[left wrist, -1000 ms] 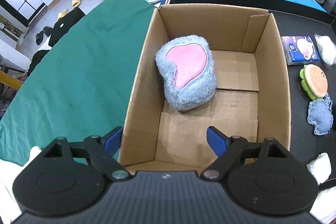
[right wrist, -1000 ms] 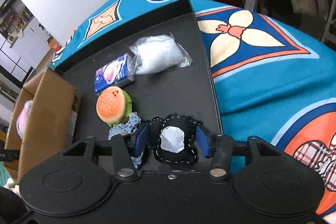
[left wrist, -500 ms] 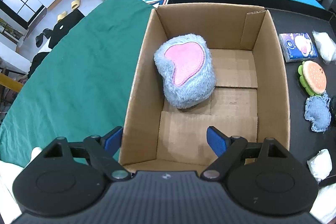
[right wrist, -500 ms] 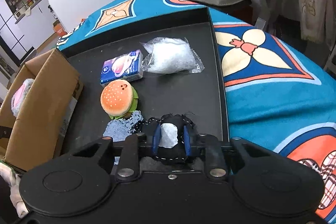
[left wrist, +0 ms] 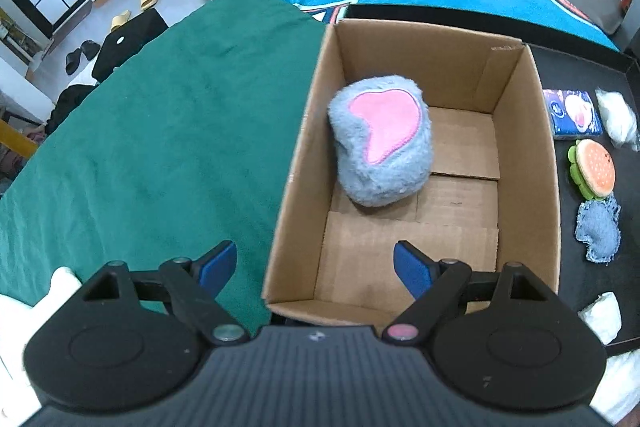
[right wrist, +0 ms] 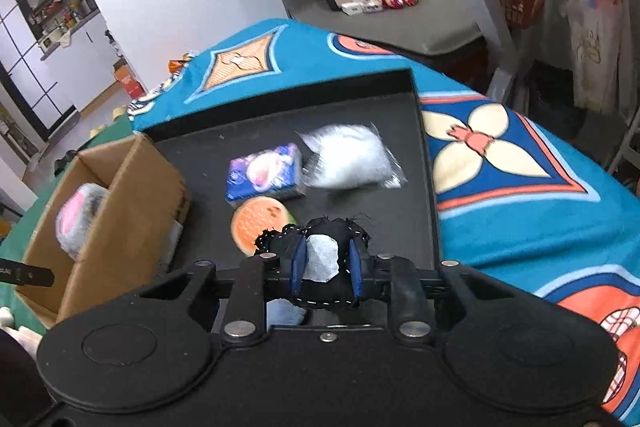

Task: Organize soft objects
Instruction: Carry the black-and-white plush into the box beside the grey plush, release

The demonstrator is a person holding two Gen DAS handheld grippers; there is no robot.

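Black fabric, edged in white stitching with a pale patch at its centre, is pinched between the blue pads of the right gripper (right wrist: 325, 269): this small black soft toy (right wrist: 320, 259) is held clear of the black tray (right wrist: 280, 131), with the burger plush (right wrist: 256, 223) just beyond it. A second ago the jaws stood apart around the toy while it lay on the tray; since then they have been closed on it and it has been raised. Beyond the burger, a blue tissue pack (right wrist: 264, 175) and a clear bag of white stuffing (right wrist: 348, 157) are seen lying side by side. The left gripper (left wrist: 316, 267) is held wide open with nothing between its fingers, above the near edge of the cardboard box (left wrist: 524, 155); its view has shifted only a little. Inside the box, against the left wall, a grey-blue plush with a pink patch (left wrist: 380, 143) is already stowed. On the tray beside the box a blue denim piece (left wrist: 598, 229) lies next to the burger. Risk, as judged: the grip is taken on yielding filling, so the toy may slip out during the carry, or catch on the box wall if brought across too low. The open left gripper over the box could also be struck.
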